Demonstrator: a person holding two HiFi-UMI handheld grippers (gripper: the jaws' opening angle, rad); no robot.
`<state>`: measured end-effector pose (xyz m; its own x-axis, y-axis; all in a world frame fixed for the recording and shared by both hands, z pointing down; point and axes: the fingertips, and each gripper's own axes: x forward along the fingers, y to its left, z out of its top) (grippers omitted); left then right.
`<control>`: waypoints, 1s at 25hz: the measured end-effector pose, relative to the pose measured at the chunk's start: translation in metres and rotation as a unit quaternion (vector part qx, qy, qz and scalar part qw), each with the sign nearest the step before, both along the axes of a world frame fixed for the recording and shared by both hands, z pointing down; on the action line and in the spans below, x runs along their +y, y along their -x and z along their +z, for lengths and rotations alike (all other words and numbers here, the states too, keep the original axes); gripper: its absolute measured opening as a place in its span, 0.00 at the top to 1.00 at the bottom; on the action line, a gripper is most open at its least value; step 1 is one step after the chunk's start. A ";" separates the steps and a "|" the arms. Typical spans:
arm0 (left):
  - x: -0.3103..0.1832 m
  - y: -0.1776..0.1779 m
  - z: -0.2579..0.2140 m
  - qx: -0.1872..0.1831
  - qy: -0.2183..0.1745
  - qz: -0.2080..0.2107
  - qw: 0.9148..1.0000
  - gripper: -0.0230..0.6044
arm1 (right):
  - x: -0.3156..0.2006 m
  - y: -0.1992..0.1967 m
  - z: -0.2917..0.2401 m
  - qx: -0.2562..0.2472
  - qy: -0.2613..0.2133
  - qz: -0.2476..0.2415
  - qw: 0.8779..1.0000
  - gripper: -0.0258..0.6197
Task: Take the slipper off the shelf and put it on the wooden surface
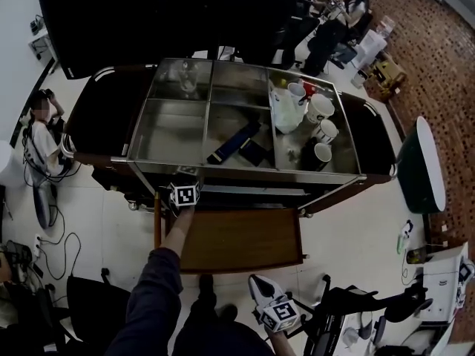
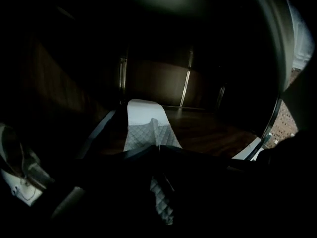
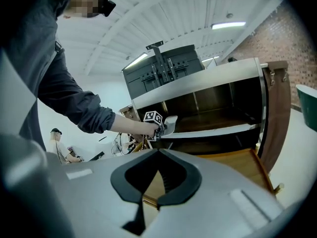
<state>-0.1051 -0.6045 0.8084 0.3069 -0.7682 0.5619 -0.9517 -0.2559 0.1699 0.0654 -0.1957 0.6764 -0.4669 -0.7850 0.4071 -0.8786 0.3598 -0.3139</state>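
A white slipper (image 2: 143, 120) with a grey quilted upper lies on the dark wooden shelf (image 2: 208, 130) under the cart's steel top (image 1: 171, 128). My left gripper (image 2: 157, 150) reaches into that shelf, its jaws shut on the quilted upper, with fabric hanging below the tips. In the head view only its marker cube (image 1: 184, 194) shows at the shelf's front edge. The pulled-out wooden surface (image 1: 241, 239) lies just below and in front. My right gripper (image 3: 158, 152) is held low near my body, shut on nothing, its cube (image 1: 282, 314) at the bottom.
Several white mugs (image 1: 320, 108) and a jug (image 1: 286, 111) stand on the steel top's right side, and a dark blue flat object (image 1: 232, 142) lies in the middle. A person (image 1: 46, 136) sits at the left among floor cables (image 1: 52, 243). A green round table (image 1: 421, 165) stands at the right.
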 end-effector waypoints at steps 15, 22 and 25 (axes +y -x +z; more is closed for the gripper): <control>0.345 -0.003 0.034 0.048 0.041 -0.008 0.998 0.92 | 0.076 0.029 -0.001 -0.023 -0.029 -0.091 0.995 0.96; 0.369 0.009 0.116 0.069 0.129 -0.034 0.989 0.75 | 0.154 0.004 0.001 -0.010 -0.017 -0.090 0.996 0.96; 0.375 0.012 0.090 0.059 0.098 -0.030 0.993 0.69 | 0.182 -0.002 -0.002 -0.013 -0.028 -0.088 0.996 0.96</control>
